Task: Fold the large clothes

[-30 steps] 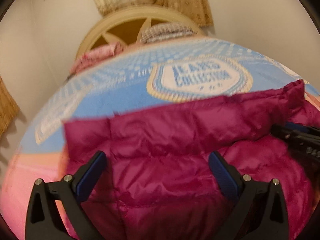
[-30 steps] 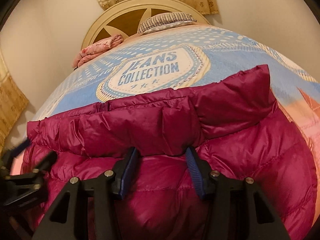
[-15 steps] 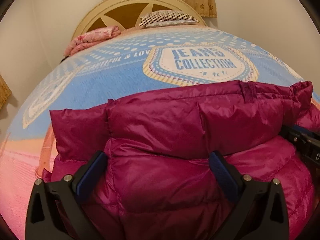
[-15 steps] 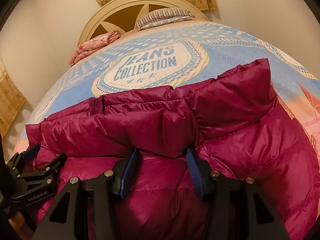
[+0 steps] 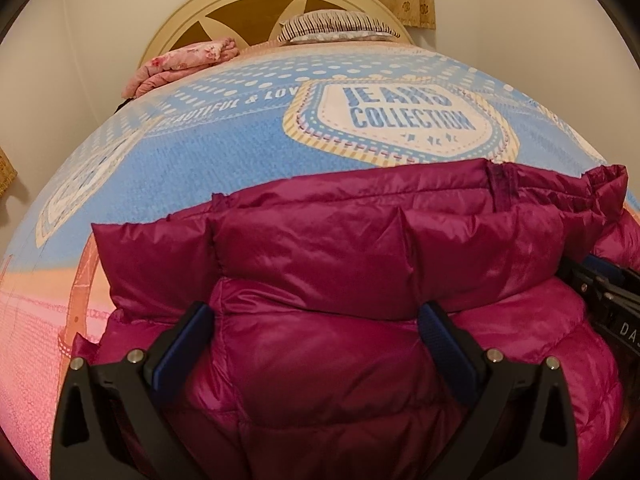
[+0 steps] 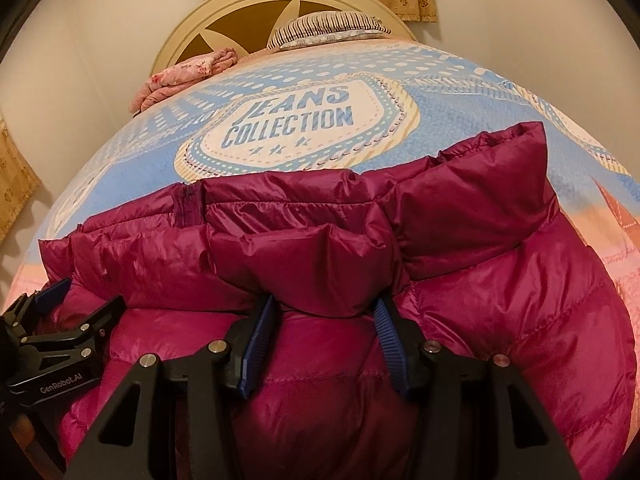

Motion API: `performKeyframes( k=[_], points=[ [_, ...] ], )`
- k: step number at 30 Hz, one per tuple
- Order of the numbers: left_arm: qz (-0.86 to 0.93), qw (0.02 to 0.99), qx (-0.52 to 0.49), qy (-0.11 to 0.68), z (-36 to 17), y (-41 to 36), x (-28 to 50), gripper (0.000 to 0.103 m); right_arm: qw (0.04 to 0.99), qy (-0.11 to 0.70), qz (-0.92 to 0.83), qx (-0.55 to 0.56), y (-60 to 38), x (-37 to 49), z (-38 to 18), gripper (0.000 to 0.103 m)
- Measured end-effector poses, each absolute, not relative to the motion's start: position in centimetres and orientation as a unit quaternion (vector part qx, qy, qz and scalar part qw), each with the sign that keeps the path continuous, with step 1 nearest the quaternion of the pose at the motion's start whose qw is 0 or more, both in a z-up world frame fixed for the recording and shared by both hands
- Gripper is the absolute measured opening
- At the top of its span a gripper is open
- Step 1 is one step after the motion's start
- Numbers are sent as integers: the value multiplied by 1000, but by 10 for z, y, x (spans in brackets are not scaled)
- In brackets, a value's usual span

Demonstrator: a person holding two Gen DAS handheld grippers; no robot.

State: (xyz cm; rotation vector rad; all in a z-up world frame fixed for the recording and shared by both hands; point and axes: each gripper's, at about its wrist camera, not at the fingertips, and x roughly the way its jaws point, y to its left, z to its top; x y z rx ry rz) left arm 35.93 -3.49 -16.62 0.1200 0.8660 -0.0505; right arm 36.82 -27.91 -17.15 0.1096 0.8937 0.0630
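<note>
Left wrist view. My left claw (image 5: 316, 344) stood wide open, its two blue-padded fingers (image 5: 182, 346) set apart on either side of a puffed panel of the magenta down jacket (image 5: 320, 264). I could not tell whether the pads touched the fabric. The jacket lay on the bed (image 5: 208, 148), on the near part of the blue and pink bedspread, just in front of the "JEANS COLLECTION" emblem (image 5: 404, 114). A folded-over band of the jacket ran across its far edge, above the panel between my fingers. At the jacket's right side my right claw (image 5: 600, 280) showed only in part, against the quilting. Beyond the emblem, at the cream headboard (image 5: 256, 4), lay a striped pillow (image 5: 336, 26) and a folded pink floral blanket (image 5: 180, 62).

Right wrist view. My right claw (image 6: 324, 340) was partly closed, the fingers (image 6: 256, 344) standing close on either side of a ridge of the down jacket (image 6: 500, 280) at the folded-over flap; whether they pinched the cloth could not be told. The jacket covered the near part of the bed (image 6: 460, 92), its collar end raised at the far right, in front of the emblem (image 6: 296, 120). At the jacket's left edge my left claw (image 6: 76, 300) rested open over the fabric. The pillow (image 6: 328, 28) and blanket (image 6: 184, 72) lay by the headboard (image 6: 256, 12).
</note>
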Motion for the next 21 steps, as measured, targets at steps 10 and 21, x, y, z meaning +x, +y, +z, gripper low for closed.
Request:
performKeyframes(
  k=[10,21],
  points=[
    [-25,905,57,421,-167,-34,361,103,899,435,24,42,-276,369,-171,53],
    [-21,906,56,420,-170,-32,360,103,922,379,27,77,-253,349,-111,53]
  ],
)
